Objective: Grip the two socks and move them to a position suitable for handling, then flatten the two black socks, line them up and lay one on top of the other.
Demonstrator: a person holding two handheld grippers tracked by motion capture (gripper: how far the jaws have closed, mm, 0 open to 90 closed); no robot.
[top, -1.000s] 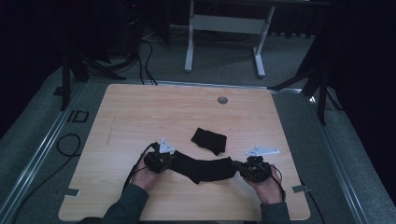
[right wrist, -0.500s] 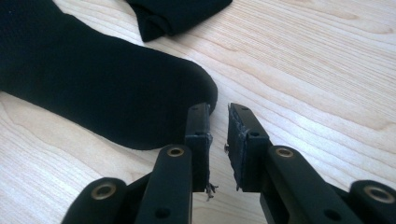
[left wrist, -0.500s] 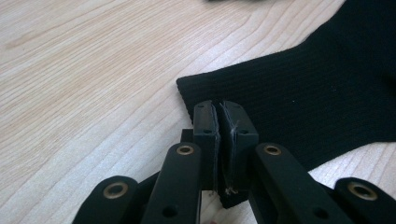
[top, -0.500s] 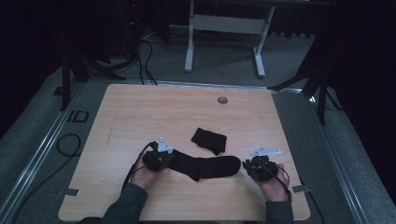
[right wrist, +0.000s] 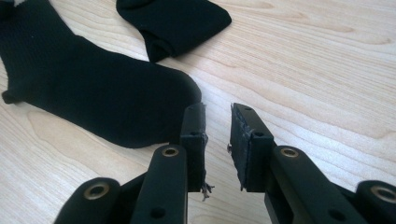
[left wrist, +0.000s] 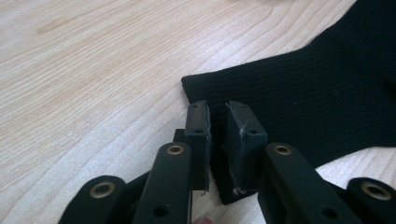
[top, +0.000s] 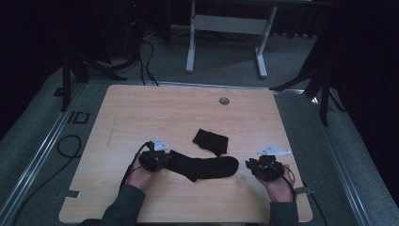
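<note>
Release of the long sock is judged to be the step in hand, since it is laid flat on the table between the two hands. Nearest to the person, the right gripper is seen just beside the toe end, apart from it; its jaws have just been opening, they stand parted, and only bare wood is seen between them in the right gripper view. The left gripper is placed at the cuff end, and its jaws have also just been opening; in the left gripper view a narrow gap is seen between the pads, with the cuff edge lying under and between them, but no pressing on the cloth can be made out. To do this step well, the left jaws should be opened a little wider before the hand is drawn back, so that the knitted cuff is not caught and dragged into a fold. The hand should be lifted slightly and not slid over the wood. Farther away, the folded sock is found, almost touching the long one; it should be left undisturbed when the grippers are withdrawn.
</note>
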